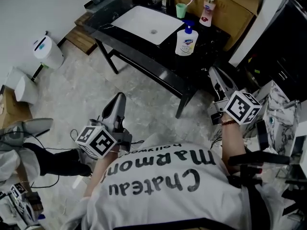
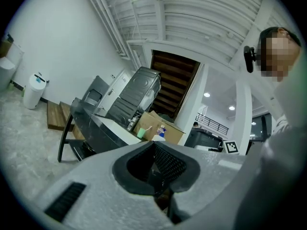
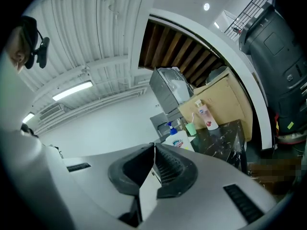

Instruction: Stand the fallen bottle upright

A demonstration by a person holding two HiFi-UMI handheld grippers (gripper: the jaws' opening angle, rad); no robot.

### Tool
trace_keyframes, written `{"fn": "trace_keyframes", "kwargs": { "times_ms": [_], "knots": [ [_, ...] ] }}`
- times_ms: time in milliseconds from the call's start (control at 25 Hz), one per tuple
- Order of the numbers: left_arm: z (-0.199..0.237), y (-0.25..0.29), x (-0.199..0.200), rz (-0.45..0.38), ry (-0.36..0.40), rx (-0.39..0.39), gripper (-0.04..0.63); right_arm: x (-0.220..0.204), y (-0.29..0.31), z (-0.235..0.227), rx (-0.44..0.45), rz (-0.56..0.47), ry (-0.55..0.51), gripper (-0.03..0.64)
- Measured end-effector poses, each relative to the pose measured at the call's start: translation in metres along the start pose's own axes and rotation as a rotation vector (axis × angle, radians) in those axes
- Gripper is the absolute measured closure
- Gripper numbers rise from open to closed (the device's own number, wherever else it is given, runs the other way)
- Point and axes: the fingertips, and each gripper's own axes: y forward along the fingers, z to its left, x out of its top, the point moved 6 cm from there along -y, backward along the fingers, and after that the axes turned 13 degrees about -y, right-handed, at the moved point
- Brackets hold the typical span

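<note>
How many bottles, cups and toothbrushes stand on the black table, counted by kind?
bottles: 2 (pump bottle, slim bottle)
cup: 1
toothbrush: 1, standing in the cup
Total: 4

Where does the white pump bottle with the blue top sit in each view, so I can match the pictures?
Head view: pump bottle upper middle, upright, right of the white sink.
Left gripper view: pump bottle at centre, only its top peeking over the left claw.
Right gripper view: pump bottle at centre, just right of the right claw.
Shared landmark: the green cup holding a toothbrush, close by the bottle.
</note>
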Motion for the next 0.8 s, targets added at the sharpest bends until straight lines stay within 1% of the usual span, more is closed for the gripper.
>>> {"fn": "trace_keyframes", "kwargs": {
  "times_ms": [120, 200, 320, 400, 640, 800],
  "knots": [
    [0.007, -0.008, -0.005, 0.002, 0.003, 0.011, 0.581, -0.007, -0.002, 0.006, 0.007, 0.030, -0.007, 0.600],
    [0.011, -0.013, -0.008, 0.003, -0.018, 0.017, 0.581, -0.012, -0.004, 0.012, 0.009, 0.057, -0.011, 0.601],
    [0.008, -0.019, -0.017, 0.026, -0.058, 0.032, 0.581, -0.022, -0.014, 0.017, -0.012, 0.103, -0.023, 0.603],
    [0.006, -0.024, -0.024, 0.041, -0.061, 0.025, 0.581, -0.027, -0.023, 0.019, -0.030, 0.120, -0.027, 0.604],
    [-0.005, -0.048, -0.032, 0.045, -0.067, 0.001, 0.581, -0.032, -0.050, 0.040, -0.042, 0.109, -0.017, 0.604],
    [-0.018, -0.069, -0.029, 0.050, -0.051, -0.033, 0.581, -0.029, -0.069, 0.061, -0.054, 0.100, -0.032, 0.604]
  ]
}}
